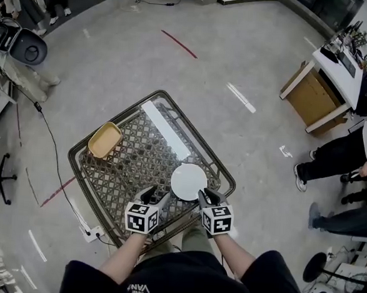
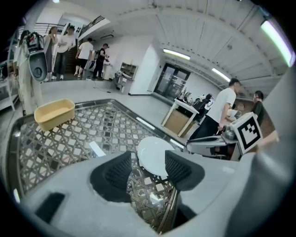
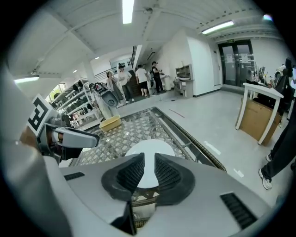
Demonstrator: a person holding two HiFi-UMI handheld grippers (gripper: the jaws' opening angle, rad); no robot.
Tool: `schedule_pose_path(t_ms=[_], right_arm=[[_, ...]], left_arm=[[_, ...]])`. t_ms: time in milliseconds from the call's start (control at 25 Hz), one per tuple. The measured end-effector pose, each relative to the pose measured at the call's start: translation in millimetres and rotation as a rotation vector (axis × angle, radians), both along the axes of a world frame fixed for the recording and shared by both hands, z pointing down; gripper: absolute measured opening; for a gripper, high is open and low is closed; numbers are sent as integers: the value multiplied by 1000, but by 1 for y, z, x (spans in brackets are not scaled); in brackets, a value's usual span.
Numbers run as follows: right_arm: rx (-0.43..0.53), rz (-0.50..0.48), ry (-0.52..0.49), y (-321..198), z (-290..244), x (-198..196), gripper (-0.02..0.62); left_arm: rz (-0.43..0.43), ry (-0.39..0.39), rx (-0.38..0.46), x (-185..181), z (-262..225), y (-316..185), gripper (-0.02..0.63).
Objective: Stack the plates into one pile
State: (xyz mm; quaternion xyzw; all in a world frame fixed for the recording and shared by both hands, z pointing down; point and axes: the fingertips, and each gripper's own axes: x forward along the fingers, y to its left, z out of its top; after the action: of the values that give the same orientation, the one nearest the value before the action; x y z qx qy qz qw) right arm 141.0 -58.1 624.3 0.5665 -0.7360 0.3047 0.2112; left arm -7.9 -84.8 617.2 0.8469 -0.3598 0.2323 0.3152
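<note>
Your left gripper stands with its jaws wide apart and empty; your right gripper has its jaws drawn to a narrow slit, pressing on nothing that shows; just past both lies the white plate, flat and face up by the near right edge of the table (round, so no long axis); expect it to be stiff, slick and breakable, so pinch the rim; the yellow dish sits well apart at the far left corner.

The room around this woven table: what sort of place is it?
Probably a lab or workshop, not a home: a bare grey concrete floor with tape marks, a white workbench crowded with equipment, metal storage shelves at one side, and several people standing about.
</note>
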Motion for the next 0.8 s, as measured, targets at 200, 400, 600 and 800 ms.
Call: schedule_pose_path(t_ms=[200,400,600,800], right_arm=[[137,65,-13,21,-48,-22,3],[256,110,-42,52,-100,-39,3],[367,105,-75,80,-153,-51,2],[443,21,-110,96,-191,-63,2]], left_arm=[[-16,53,168,-36,-55,8,115],[-15,131,284,-63,-107,35,40],[5,196,364,-79,-153,68,25],[-27,199,428,-95,-179,96,21]])
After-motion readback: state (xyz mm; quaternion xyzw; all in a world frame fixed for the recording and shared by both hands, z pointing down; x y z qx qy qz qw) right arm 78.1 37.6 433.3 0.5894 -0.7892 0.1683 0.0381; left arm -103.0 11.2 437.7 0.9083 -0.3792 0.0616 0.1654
